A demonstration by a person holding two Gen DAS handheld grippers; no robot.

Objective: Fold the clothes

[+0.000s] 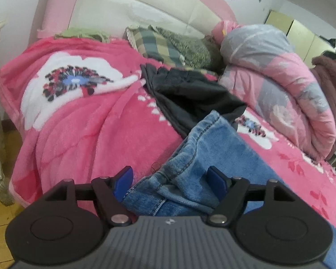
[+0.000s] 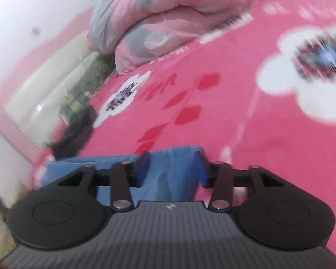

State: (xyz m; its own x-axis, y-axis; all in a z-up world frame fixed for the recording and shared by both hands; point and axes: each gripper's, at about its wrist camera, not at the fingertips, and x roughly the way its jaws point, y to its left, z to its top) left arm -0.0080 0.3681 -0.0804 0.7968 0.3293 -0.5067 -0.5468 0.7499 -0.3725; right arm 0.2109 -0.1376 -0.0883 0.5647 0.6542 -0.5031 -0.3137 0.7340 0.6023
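Jeans (image 1: 203,157) are straddled unpinched by the spread left gripper (image 1: 170,179) and right gripper (image 2: 173,168) alike, so firm pinches are needed before folding.

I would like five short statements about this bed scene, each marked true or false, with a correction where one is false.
1. The blue jeans lie on a pink flowered blanket. True.
2. A dark garment lies beyond the jeans, towards the headboard. True.
3. The left hand-held gripper has its jaws shut tight with nothing between them. False: the jaws stand apart, with jeans fabric between them.
4. The rolled quilt is plain green. False: it is pink and grey with a flower print.
5. In the right wrist view, blue fabric lies between the fingers of the right hand-held gripper. True, though blur hides whether the pads press on it.
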